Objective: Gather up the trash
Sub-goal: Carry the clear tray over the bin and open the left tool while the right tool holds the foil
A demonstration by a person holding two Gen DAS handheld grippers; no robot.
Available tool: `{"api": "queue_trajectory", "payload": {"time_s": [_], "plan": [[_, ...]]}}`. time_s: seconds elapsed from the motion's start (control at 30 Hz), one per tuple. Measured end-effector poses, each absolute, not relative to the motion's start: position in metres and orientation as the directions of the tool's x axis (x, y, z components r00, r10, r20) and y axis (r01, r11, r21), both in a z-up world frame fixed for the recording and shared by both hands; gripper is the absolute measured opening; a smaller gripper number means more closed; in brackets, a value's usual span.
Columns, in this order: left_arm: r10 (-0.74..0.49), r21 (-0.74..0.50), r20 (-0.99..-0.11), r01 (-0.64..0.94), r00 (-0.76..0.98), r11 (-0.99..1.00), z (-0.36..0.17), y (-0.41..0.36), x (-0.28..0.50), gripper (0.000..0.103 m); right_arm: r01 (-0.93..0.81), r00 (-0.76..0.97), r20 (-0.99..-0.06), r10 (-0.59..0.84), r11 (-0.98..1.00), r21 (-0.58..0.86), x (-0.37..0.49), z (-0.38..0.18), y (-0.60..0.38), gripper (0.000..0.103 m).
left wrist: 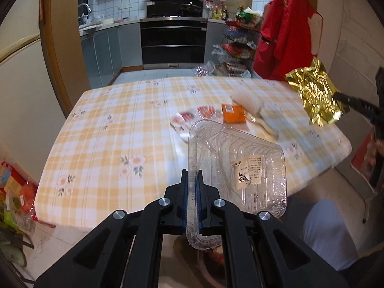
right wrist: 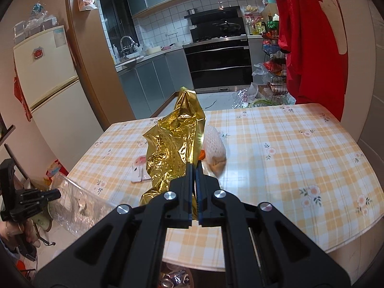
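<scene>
Trash is split between both grippers and the bench [left wrist: 96, 124]. Left gripper [left wrist: 192, 187]: jaws clamped on the rim of a clear tray [left wrist: 240, 163], which is held up off the bench, tilted, near the bench's near edge; a white label [left wrist: 247, 170] with a printed code is stuck to the tray. Right gripper [right wrist: 194, 180]: jaws clamped on a crumpled gold wrapper [right wrist: 175, 144], which is also clear of the bench and stands up above the jaws. In the left wrist view the gold wrapper shows at far right, held above the bench's right side. In the right wrist view the left gripper shows at the lower left with the tray beside the bench's left edge, and part of a hand [right wrist: 16, 235] grips its handle. Still lying on the bench, towards the far middle: an orange packet [left wrist: 232, 114], a red-and-white wrapper [left wrist: 192, 120] just left of it, and a white foam net [right wrist: 213, 146] just right of it; these are blurred in the left wrist view. Bench is covered in a yellow-checked cloth with a flower print. Beyond the bench: a kitchen with an oven [left wrist: 174, 40], a sink [left wrist: 87, 24] on the left and a red garment [left wrist: 285, 26] hanging at the right. A fridge [right wrist: 48, 76] stands at the left in the right wrist view.
</scene>
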State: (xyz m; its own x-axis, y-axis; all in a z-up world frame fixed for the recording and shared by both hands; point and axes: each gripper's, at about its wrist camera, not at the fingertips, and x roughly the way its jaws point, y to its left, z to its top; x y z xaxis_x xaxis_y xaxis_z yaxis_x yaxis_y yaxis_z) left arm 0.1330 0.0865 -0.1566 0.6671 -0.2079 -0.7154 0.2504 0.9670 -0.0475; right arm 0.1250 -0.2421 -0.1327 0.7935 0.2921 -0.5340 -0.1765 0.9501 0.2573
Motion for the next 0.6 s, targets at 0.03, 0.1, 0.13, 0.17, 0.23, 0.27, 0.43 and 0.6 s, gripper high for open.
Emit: {"api": "queue_trajectory", "payload": {"time_s": [0.03,0.1,0.13,0.17,0.23,0.27,0.43,0.6], "plan": [[-0.208,-0.045,-0.720,0.255,0.663,0.966,-0.159,0.085,0.128,0.006,-0.179,0.794,-0.533,0.293,0.950,0.256,0.120,-0.133,-0.241,0.007],[-0.211,-0.044,-0.738,0.266,0.641,0.963,-0.169,0.082,0.116,0.006,-0.184,0.795,-0.530,0.296,0.950,0.254,0.113,-0.132,-0.240,0.007],[-0.213,-0.047,-0.746,0.269,0.631,0.962,-0.173,0.081,0.112,0.006,-0.186,0.795,-0.528,0.298,0.949,0.255,0.109,-0.133,-0.240,0.007],[-0.216,-0.050,-0.756,0.274,0.618,0.960,-0.179,0.078,0.107,0.006,-0.187,0.796,-0.527,0.300,0.948,0.257,0.106,-0.133,-0.239,0.007],[-0.220,-0.052,-0.776,0.287,0.591,0.956,-0.191,0.072,0.098,0.006,-0.188,0.794,-0.527,0.303,0.947,0.260,0.099,-0.134,-0.238,0.007],[-0.219,-0.050,-0.783,0.292,0.582,0.955,-0.196,0.069,0.095,0.006,-0.188,0.793,-0.529,0.303,0.947,0.261,0.096,-0.136,-0.238,0.007],[-0.224,-0.053,-0.813,0.314,0.538,0.948,-0.218,0.053,0.083,0.006,-0.194,0.787,-0.532,0.313,0.944,0.268,0.087,-0.139,-0.237,0.007],[-0.208,-0.038,-0.837,0.326,0.506,0.945,-0.235,0.040,0.079,0.006,-0.197,0.785,-0.536,0.312,0.945,0.262,0.079,-0.140,-0.238,0.007]]}}
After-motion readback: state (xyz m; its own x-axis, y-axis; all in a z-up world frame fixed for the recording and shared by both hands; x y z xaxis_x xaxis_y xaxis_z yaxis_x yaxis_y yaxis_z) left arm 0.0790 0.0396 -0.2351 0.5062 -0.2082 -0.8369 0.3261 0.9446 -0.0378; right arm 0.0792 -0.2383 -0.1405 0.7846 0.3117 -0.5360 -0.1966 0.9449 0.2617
